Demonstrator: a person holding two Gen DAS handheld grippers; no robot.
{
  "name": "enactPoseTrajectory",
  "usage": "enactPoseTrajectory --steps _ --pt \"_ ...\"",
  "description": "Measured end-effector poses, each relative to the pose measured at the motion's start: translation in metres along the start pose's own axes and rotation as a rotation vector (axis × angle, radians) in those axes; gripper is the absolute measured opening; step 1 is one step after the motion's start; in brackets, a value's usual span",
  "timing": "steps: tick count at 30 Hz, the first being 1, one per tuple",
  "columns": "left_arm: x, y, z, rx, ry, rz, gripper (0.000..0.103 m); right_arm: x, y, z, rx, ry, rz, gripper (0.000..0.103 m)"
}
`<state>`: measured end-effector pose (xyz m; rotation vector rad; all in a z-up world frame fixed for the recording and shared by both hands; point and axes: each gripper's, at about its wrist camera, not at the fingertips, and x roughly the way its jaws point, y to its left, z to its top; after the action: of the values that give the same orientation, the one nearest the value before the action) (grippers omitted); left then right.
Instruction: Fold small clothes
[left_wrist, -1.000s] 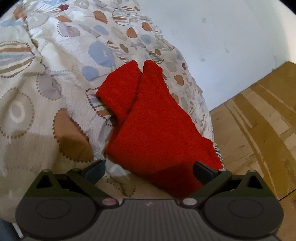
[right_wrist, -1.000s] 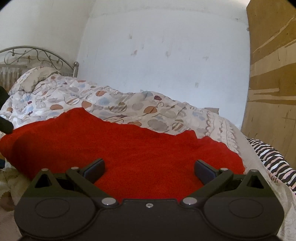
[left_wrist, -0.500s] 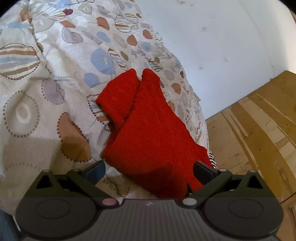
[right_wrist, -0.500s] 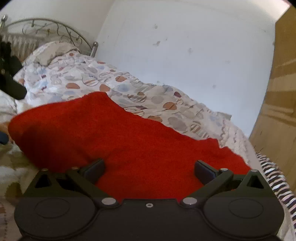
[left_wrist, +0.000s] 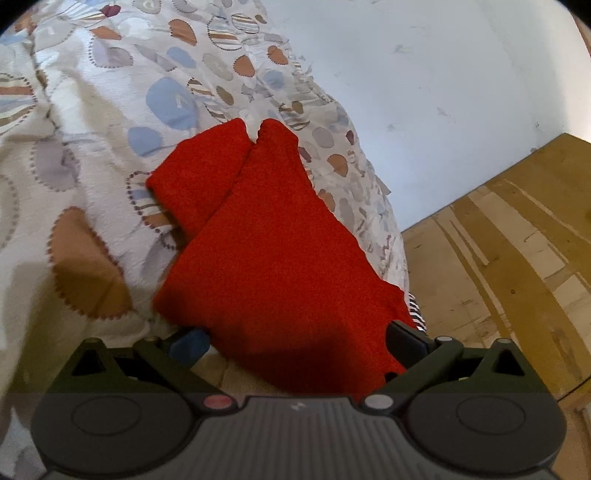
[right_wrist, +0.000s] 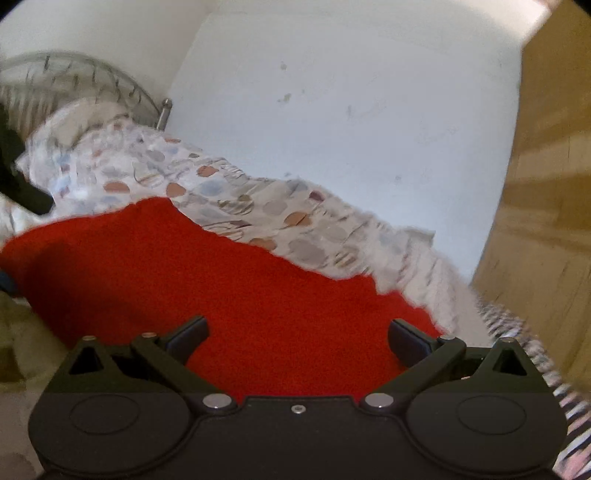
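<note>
Main risk here imo was the red garment (left_wrist: 269, 251) sliding off the bed. It lay on the patterned duvet (left_wrist: 92, 155), w/ its near-right part right at the mattress edge where the bedding dropped toward the wooden floor (left_wrist: 517, 251). A tug toward that side could probably have dragged the whole thing over. The fabric looked thick and fuzzy, so a shallow pinch might've grabbed only the top layer and left the fold lopsided. And the duvet underneath was lumpy and soft, so a low scoop could've caught the bedding along w/ the cloth.

Claws: the left gripper (left_wrist: 297, 341) had both fingers spread wide, holding nothing, w/ the garment's near edge sitting between them. The right gripper (right_wrist: 297, 334) was just as wide open and also empty, hovering over the red fabric (right_wrist: 229, 295). Whether either one actually touched the cloth, can't tell.

In the left wrist view the garment showed two lobes at the far end, one flap lying over the other on the left side, so it looked partly folded already.

Room-wise: plain white wall (right_wrist: 351, 129) w/ a few marks, metal headboard (right_wrist: 74, 77) at the far left, a striped bit of fabric (right_wrist: 517, 332) peeking out at the right edge of the bed. Right wrist view was pretty blurry tbh.
</note>
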<state>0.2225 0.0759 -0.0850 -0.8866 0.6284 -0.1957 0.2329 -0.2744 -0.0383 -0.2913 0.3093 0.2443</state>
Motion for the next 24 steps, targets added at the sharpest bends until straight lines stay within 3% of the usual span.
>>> enactPoseTrajectory --steps 5,9,12,16,20,22,24 --pt "0.016 -0.023 -0.005 0.104 -0.035 0.105 0.102 0.008 -0.009 -0.01 0.074 -0.003 0.051 0.102" --pt "0.019 -0.041 -0.014 0.194 -0.096 0.142 0.102 0.009 -0.017 -0.012 0.123 0.003 0.088 0.102" --pt "0.023 -0.023 -0.016 0.101 -0.085 0.137 0.102 0.009 -0.02 -0.013 0.139 0.001 0.104 0.102" --pt "0.024 0.007 -0.009 -0.037 -0.115 0.051 0.102 0.008 -0.02 -0.013 0.139 -0.002 0.103 0.102" --pt "0.03 0.014 0.002 -0.113 -0.156 0.053 0.102 0.007 -0.019 -0.014 0.135 -0.008 0.096 0.103" --pt "0.033 0.009 0.006 -0.119 -0.177 0.1 0.092 0.006 -0.018 -0.014 0.131 -0.011 0.09 0.103" --pt "0.036 0.004 0.008 -0.083 -0.186 0.174 0.07 0.005 -0.016 -0.015 0.127 -0.016 0.083 0.103"
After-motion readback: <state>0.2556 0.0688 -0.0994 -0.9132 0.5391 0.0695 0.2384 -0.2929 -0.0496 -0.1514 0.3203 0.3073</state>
